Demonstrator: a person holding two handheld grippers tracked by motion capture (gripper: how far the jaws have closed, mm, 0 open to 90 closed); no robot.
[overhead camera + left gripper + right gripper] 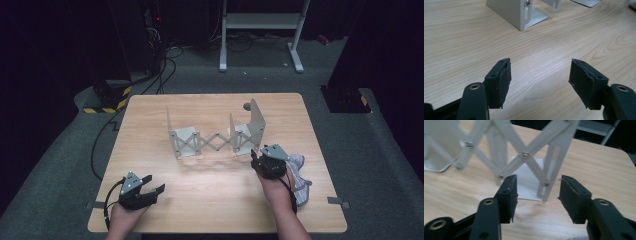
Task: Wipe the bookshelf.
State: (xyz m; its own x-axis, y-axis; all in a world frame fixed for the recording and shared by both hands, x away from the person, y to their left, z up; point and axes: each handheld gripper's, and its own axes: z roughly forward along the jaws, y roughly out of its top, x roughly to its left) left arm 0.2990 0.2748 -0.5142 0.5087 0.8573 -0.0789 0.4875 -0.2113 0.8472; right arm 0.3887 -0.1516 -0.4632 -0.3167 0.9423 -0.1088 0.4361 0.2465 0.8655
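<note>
One square table of pale wood grain bears one rack, one cloth and two grippers. The rack stands upright at the table's middle: white flat metal, two upright end plates joined by a crossed scissor lattice pinned with small screws, each end on a bent foot. The cloth, a crumpled checked rag, lies near the right edge, just beside the right hand. The right gripper points at the rack's right end, its jaws about half apart with nothing between them, the lattice strips just beyond the tips; no touch can be made out. The left gripper hovers low at the near left, well apart from the rack, jaws spread wide and empty. All four pads are black, ribbed rubber blocks.
</note>
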